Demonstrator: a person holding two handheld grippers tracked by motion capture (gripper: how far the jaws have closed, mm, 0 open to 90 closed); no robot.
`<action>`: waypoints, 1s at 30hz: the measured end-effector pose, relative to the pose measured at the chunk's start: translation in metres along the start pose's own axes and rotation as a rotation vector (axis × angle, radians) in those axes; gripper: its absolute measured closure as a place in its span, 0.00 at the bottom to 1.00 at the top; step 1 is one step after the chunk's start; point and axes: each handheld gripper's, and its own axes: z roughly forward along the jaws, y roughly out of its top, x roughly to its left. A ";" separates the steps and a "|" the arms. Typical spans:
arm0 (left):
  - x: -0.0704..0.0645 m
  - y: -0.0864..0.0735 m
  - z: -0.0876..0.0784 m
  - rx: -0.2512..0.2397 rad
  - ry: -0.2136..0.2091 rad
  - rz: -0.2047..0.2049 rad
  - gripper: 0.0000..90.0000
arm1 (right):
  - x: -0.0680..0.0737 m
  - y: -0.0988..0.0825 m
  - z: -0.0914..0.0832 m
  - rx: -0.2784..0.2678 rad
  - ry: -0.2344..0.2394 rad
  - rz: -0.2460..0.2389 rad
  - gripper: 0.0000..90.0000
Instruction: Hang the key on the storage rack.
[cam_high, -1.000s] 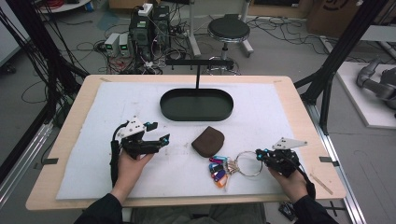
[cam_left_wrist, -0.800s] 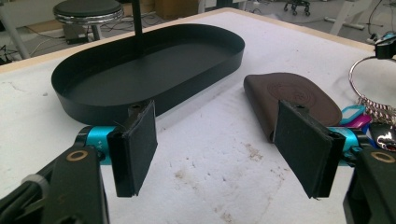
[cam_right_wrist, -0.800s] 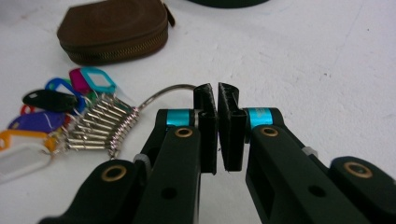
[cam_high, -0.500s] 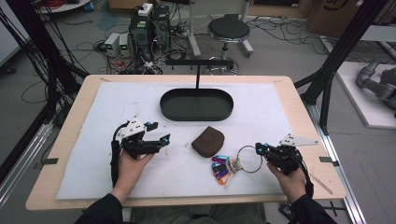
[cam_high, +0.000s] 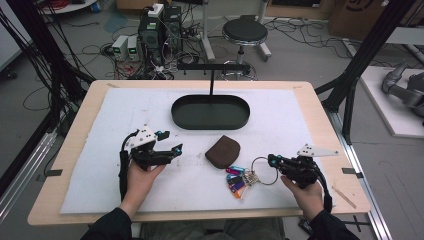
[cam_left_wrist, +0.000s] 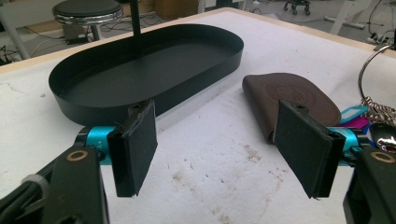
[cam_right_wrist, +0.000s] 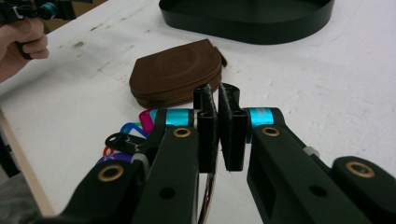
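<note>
HIGH: L tongs (cam_high: 172, 150) open, parked over counter (cam_high: 100, 125), prob. waiting; R tongs (cam_high: 272, 160) nip key ring (cam_high: 264, 171), tagged keys (cam_high: 237, 180) trailing beside brown pouch (cam_high: 222, 151) | L VIEW: pads wide, facing pouch & black tray (cam_left_wrist: 140, 70) | R VIEW: jaws near-closed on ring wire, just eased a hair.

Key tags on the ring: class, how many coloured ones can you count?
4 at least: pink, blue, orange and purple, stacked left of the ring. Others may be hidden.
</note>
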 end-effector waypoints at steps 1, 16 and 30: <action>0.000 0.000 0.000 0.002 0.001 0.002 0.34 | 0.001 -0.001 0.002 0.020 0.007 0.011 0.94; 0.000 0.001 -0.001 -0.006 -0.003 -0.001 0.34 | 0.003 0.013 -0.004 0.022 0.020 -0.046 0.98; 0.002 -0.001 -0.009 -0.013 0.004 -0.007 0.34 | 0.001 0.079 -0.011 -0.010 0.057 -0.164 0.98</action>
